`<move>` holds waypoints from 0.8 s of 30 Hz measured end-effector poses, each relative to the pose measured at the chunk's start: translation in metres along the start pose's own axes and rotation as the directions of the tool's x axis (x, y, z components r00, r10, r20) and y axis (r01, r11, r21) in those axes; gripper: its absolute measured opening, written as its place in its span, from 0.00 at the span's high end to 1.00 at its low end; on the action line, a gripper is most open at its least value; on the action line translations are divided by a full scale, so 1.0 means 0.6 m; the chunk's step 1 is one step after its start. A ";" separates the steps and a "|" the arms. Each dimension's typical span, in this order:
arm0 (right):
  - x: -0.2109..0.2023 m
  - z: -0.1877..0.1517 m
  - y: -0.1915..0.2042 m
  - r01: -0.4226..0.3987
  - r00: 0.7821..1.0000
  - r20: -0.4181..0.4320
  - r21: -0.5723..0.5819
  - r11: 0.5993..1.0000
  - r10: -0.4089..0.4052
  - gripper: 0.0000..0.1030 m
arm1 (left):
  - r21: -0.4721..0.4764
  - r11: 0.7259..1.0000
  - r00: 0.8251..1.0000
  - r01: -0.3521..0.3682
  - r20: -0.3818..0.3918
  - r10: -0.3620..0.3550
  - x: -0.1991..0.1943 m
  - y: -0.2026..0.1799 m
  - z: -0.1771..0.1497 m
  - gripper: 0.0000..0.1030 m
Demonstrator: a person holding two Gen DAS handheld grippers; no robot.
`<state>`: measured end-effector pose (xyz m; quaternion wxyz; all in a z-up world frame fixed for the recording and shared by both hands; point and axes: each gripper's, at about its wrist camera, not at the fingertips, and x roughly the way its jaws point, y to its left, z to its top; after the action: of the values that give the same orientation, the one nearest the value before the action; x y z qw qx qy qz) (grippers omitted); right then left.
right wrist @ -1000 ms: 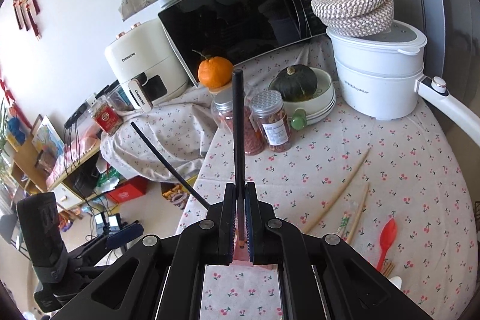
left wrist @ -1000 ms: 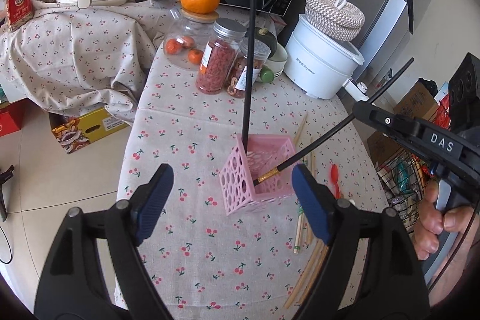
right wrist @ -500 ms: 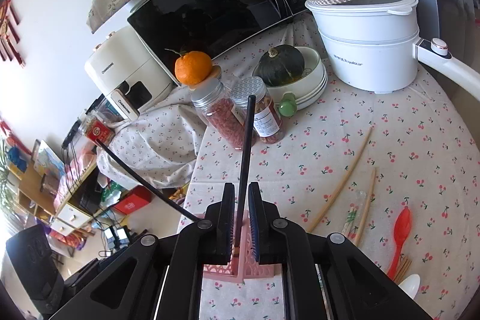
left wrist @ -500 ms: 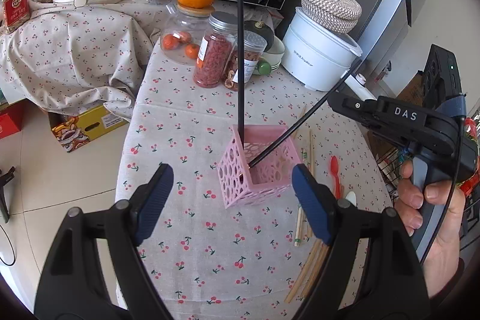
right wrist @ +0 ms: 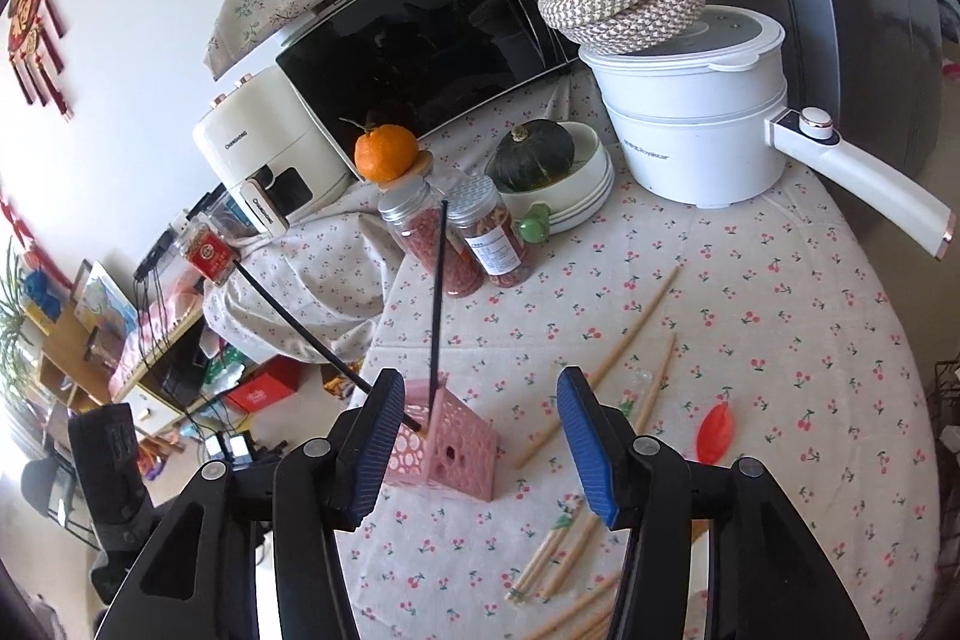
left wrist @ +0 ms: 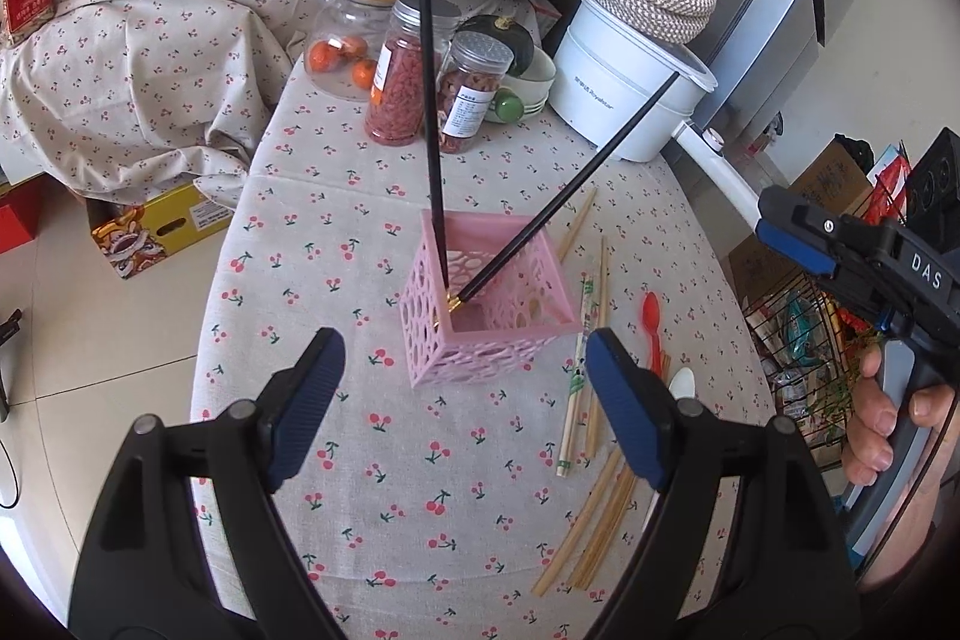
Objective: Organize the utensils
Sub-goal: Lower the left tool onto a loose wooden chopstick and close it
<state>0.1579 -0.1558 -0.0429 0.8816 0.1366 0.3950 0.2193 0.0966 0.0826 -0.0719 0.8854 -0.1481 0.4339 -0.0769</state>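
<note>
Holder: pink perforated holder (left wrist: 489, 307) stood upright on the cherry-print surface (left wrist: 336, 232), serving as landmark for all positions below.
Black chopsticks: two black chopsticks stood with their tips inside the holder; one (left wrist: 429, 100) leaned near upright toward the jars, the other (left wrist: 576, 178) slanted toward the white pot (left wrist: 630, 94).
Left gripper: left gripper (left wrist: 465, 400) hovered just in front of the holder; its fingers (left wrist: 306, 400) were spread wide, released, with nothing between them.
Right gripper: right gripper (right wrist: 474, 442) sat close above and beside the holder; its fingers (right wrist: 375, 442) had just been opening, released, clear of the near-upright chopstick and pressing on nothing.
Wooden chopsticks: several wooden chopsticks (left wrist: 594, 514) lay flat on the surface beside the holder, on the pot side.
Red spoon: red spoon (left wrist: 652, 319) lay flat just beyond those chopsticks, apart from the holder.
Jars: two lidded jars (left wrist: 402, 70) stood behind the holder.
</note>
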 end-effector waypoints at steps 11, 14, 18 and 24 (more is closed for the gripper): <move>-0.050 -0.056 -0.115 0.197 0.974 -0.122 0.024 0.980 -0.193 0.39 | 0.127 0.992 0.998 0.025 -0.064 -0.017 0.019 -0.108 -0.033 0.19; -0.062 -0.064 -0.151 0.220 0.967 -0.140 0.055 0.974 -0.211 0.38 | 0.196 0.981 0.996 0.004 -0.087 0.013 0.035 -0.145 -0.042 0.19; -0.066 -0.067 -0.193 0.246 0.963 -0.139 0.092 0.965 -0.233 0.37 | 0.303 0.952 0.995 -0.038 -0.080 0.066 0.060 -0.197 -0.049 0.19; -0.040 -0.064 -0.244 0.304 0.943 -0.174 0.095 0.948 -0.285 0.36 | 0.299 0.954 0.985 0.016 -0.170 0.037 0.130 -0.235 -0.021 0.35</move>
<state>0.1554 -0.2919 -0.1134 0.8604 0.1109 0.4923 0.0708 0.1334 -0.0738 -0.0907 0.8566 -0.0026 0.4938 -0.1496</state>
